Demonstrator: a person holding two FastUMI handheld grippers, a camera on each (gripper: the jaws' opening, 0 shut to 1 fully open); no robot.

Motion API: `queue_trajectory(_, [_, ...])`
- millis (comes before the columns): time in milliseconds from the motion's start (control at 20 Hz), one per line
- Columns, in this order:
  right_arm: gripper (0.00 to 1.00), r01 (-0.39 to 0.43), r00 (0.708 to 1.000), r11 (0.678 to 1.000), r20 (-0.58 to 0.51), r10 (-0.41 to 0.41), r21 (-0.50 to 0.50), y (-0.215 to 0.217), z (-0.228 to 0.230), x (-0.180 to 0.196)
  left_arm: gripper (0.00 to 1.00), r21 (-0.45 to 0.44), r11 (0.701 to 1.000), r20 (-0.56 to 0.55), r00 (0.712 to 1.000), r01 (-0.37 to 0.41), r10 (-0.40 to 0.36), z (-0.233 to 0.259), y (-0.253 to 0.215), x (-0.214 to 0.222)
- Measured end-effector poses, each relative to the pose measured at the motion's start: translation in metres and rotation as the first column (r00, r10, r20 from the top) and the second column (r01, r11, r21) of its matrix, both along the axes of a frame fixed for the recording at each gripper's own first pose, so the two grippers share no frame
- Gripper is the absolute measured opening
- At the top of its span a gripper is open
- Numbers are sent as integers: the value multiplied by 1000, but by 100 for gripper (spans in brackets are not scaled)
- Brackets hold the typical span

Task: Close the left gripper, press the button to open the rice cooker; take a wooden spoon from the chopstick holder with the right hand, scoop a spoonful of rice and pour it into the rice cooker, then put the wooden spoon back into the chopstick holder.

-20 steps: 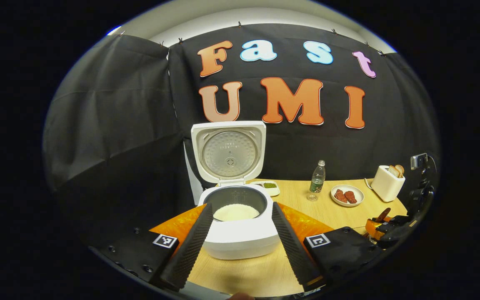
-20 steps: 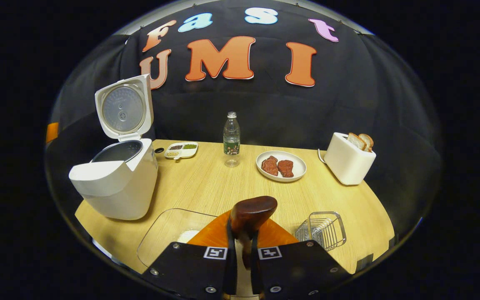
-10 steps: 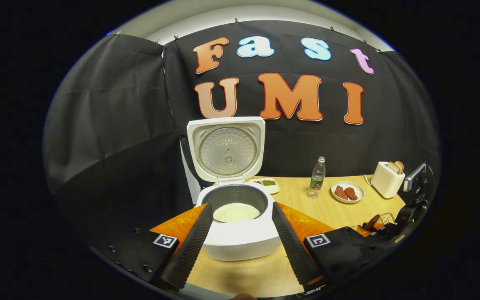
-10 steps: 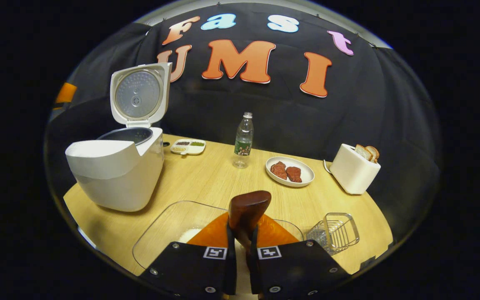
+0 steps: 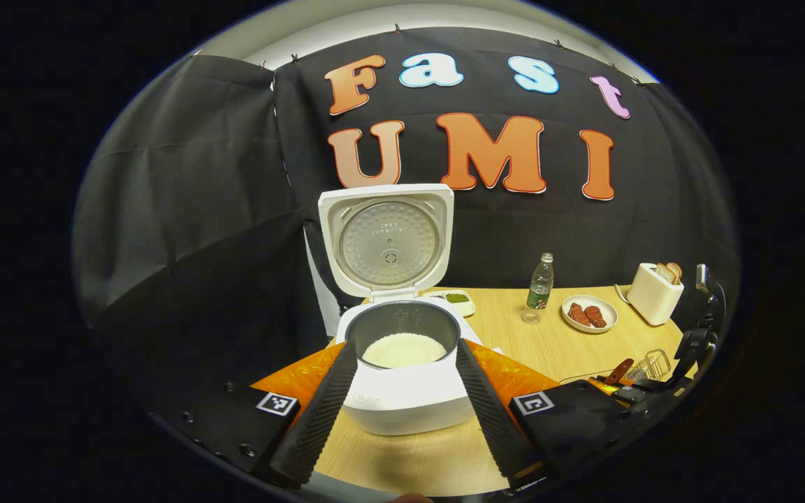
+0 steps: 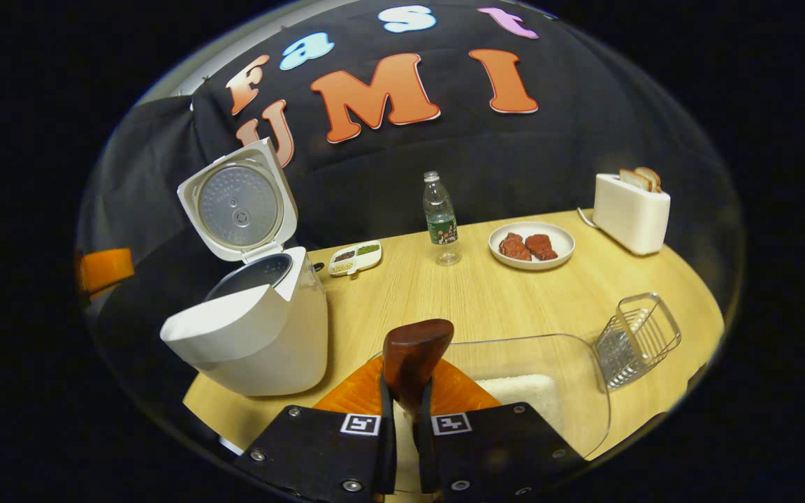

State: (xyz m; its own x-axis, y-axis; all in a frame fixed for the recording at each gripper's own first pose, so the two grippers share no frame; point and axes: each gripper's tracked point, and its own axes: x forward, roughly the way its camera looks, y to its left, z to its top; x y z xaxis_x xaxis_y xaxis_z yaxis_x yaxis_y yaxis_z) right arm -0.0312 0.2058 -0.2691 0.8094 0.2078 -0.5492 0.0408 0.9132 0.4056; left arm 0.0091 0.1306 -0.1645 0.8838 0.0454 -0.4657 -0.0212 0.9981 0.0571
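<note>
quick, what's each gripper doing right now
Left gripper: open, holding nothing.
Right gripper: shut on the wooden spoon.

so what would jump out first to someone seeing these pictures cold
The white rice cooker at the table's left end, its lid standing open over a pot of white rice. Next, the dark brown wooden spoon clamped in the right gripper above the clear glass dish of rice.

Left gripper (image 5: 402,412) hangs level with its fingers (image 5: 318,412) spread wide apart, while the right gripper (image 6: 402,419) tilts to one side, fingers pinched tight on the wooden spoon (image 6: 413,353) between them.
</note>
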Motion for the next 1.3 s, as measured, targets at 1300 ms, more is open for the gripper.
queue_trajectory(1300, [12, 357, 932, 599, -310, -186, 716, -119, -10, 14, 96, 14, 999, 8, 1000, 29, -29, 2, -30, 19])
